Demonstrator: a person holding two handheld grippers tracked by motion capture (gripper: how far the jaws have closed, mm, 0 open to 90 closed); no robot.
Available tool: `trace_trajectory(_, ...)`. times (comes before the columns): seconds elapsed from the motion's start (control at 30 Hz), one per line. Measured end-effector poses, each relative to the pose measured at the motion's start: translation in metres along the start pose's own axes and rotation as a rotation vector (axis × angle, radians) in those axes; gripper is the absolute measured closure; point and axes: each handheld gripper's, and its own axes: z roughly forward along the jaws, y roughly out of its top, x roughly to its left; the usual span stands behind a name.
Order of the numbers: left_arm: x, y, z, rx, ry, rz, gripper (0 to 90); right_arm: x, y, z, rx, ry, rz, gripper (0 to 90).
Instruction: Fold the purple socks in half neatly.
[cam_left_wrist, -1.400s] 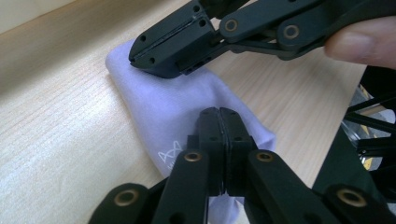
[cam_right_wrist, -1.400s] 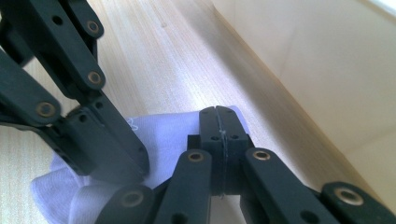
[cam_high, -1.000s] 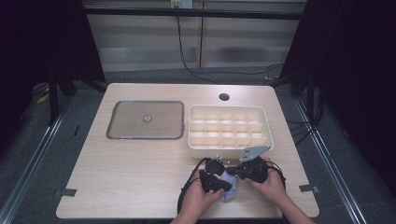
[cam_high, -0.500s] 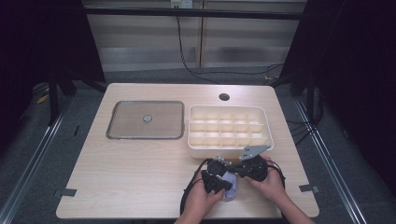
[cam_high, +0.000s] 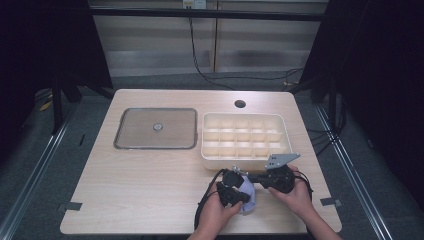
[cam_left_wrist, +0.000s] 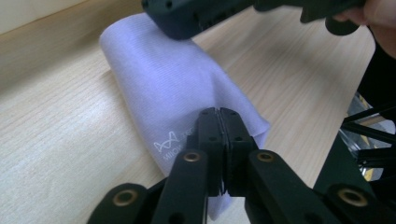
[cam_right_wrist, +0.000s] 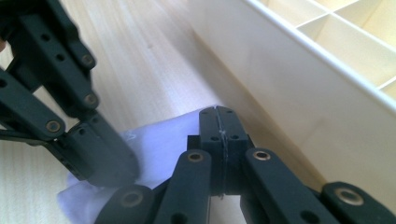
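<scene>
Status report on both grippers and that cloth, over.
Left gripper shut on cloth. Right gripper shut on the same cloth, beside the tray. Cloth folded, low over the table. Nothing in the way.

Pale cloth (cam_left_wrist: 177, 88), logo lettering partly hidden behind closed black jaws.

A pale lavender cloth (cam_high: 246, 196), finely ribbed and printed with a small white logo, lies folded into a soft, rumpled bundle on the wooden table (cam_high: 150, 190), near its front edge and right of centre, one end lifted slightly off the surface.
</scene>
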Motion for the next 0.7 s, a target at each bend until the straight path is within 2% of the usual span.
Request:
trace_trajectory(0.2,0.000,0.005,-0.009,-0.021,0.009,0.011,75.1,-0.002,-0.002,-0.005,0.000,0.011,0.024,89.2)
trace_trajectory(0.33,0.002,0.008,-0.019,-0.044,0.010,0.016,71.9,-0.004,-0.004,-0.008,0.003,0.023,0.038,87.7)
trace_trajectory(0.5,0.010,0.012,-0.033,-0.065,0.028,0.016,70.9,-0.007,-0.005,-0.012,0.003,0.024,0.053,86.5)
trace_trajectory(0.57,0.015,0.012,-0.038,-0.077,0.040,-0.001,70.9,-0.007,-0.005,-0.012,0.003,0.021,0.057,85.7)
trace_trajectory(0.7,0.022,0.010,-0.042,-0.063,0.059,-0.005,71.6,-0.007,-0.004,-0.011,0.007,0.024,0.052,85.5)
